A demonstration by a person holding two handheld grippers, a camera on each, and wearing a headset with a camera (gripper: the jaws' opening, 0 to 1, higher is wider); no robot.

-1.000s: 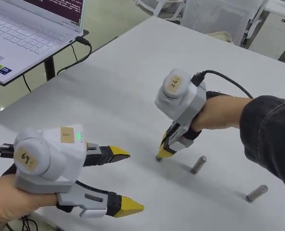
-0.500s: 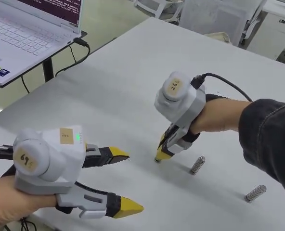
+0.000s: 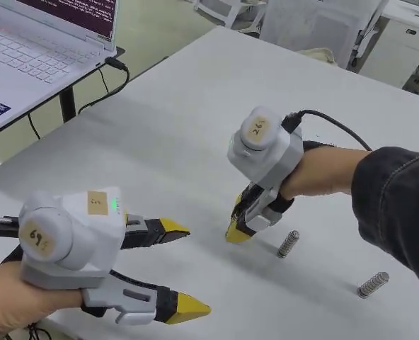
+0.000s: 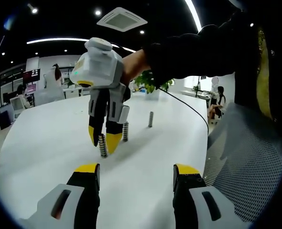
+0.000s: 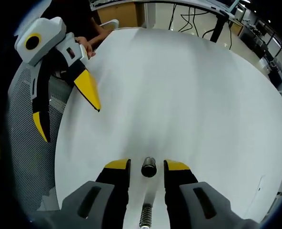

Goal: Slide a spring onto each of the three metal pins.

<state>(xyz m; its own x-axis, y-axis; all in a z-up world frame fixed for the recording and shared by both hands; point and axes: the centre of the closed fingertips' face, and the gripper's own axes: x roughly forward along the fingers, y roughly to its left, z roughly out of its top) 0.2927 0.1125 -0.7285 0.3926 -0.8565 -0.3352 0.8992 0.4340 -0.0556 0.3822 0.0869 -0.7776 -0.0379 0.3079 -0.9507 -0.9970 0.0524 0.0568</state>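
Observation:
A small metal spring (image 5: 148, 168) stands upright on the white table (image 3: 167, 134), seen end-on between the jaws of my right gripper (image 5: 147, 165). The jaws are narrowly open, with a sliver of table showing on each side of the spring. In the left gripper view the right gripper (image 4: 103, 139) points straight down with the same spring (image 4: 102, 146) between its yellow tips. Two more upright springs (image 3: 289, 243) (image 3: 373, 284) stand to its right. My left gripper (image 3: 182, 268) hovers wide open at the near left, holding nothing.
An open laptop (image 3: 32, 49) sits on a stand off the table's far left, with a black cable hanging from it. The right gripper's cable (image 3: 333, 124) trails over the person's hand. Chairs stand beyond the far table edge.
The right gripper has dipped slightly lower, so the spring end that showed under its tips in the head view is now hidden. The left gripper has held still.

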